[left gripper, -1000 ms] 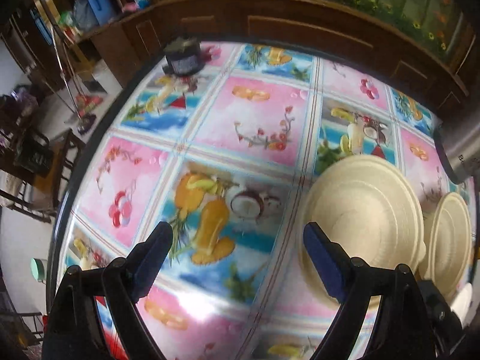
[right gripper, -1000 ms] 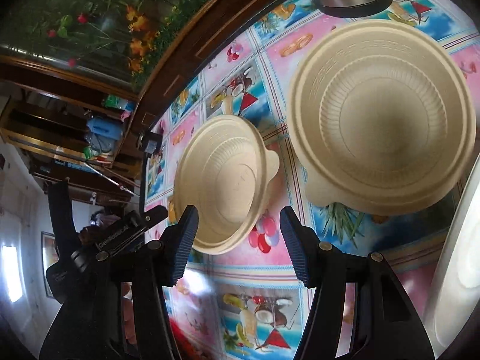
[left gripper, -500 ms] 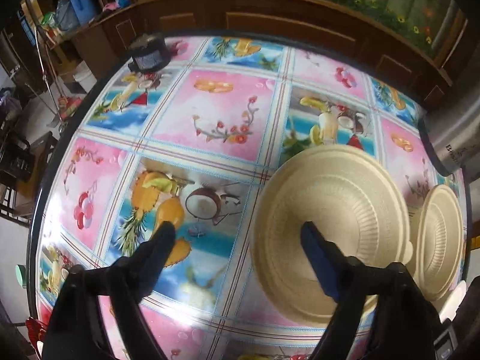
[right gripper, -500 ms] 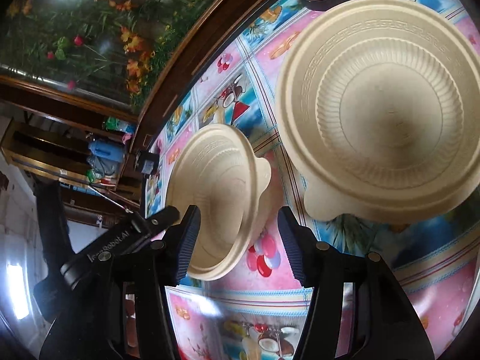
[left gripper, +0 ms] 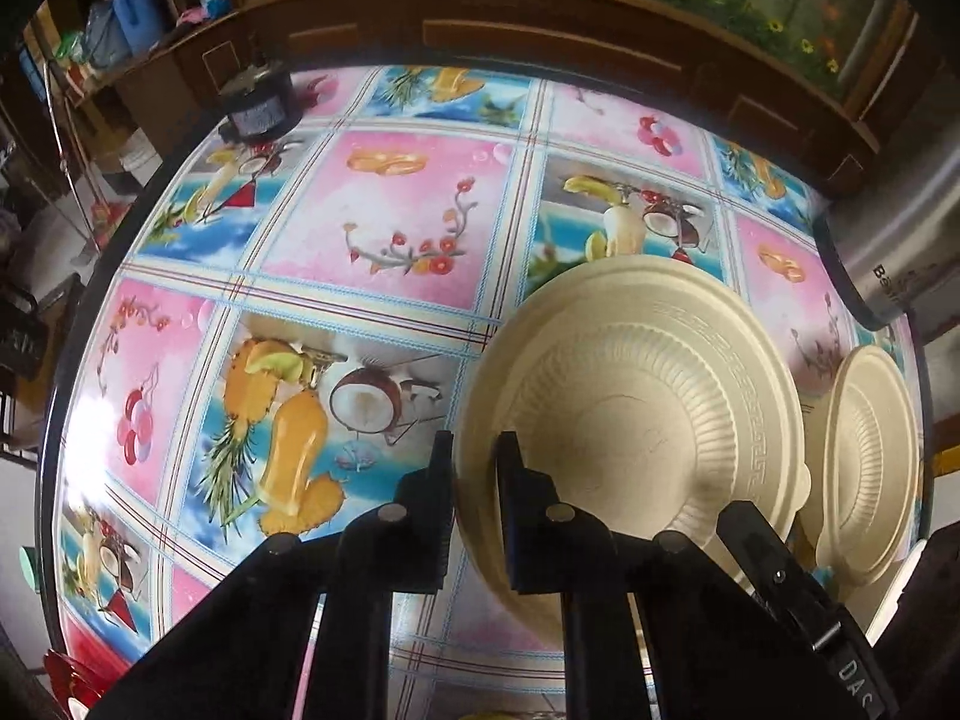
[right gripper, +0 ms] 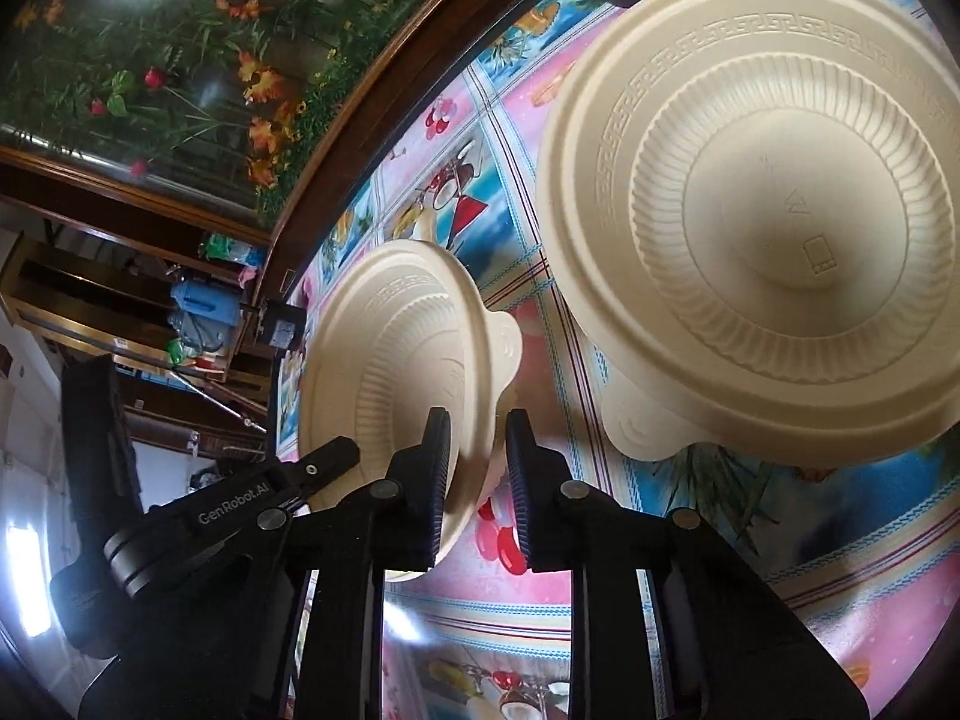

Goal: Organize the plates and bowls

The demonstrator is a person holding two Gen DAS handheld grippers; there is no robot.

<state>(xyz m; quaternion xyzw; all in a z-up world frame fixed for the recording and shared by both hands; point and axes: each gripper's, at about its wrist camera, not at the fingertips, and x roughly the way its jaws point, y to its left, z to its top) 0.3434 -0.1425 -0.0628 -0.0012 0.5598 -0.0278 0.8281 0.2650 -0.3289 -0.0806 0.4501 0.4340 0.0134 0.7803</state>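
Two cream ribbed bowls stand on the fruit-print table [left gripper: 384,210]. My left gripper [left gripper: 474,480] is shut on the left rim of the nearer bowl [left gripper: 636,420], one finger inside and one outside. That same bowl [right gripper: 408,372] has its right rim between the fingers of my right gripper [right gripper: 477,474]. Its jaws are closing: the left pad lies on the inner wall, and a sliver of gap shows at the right pad. The second bowl [right gripper: 780,210] sits untouched further right, and appears as the small bowl [left gripper: 864,468] at the edge of the left wrist view.
A steel pot [left gripper: 888,240] stands behind the second bowl. A black jar [left gripper: 258,102] sits at the table's far left corner. A dark wooden cabinet [left gripper: 540,30] runs along the far side. The left half of the cloth lies bare.
Both grippers sank toward the nearer bowl. The left jaws went from wide open to shut on its left rim. The right jaws narrowed around its right rim.
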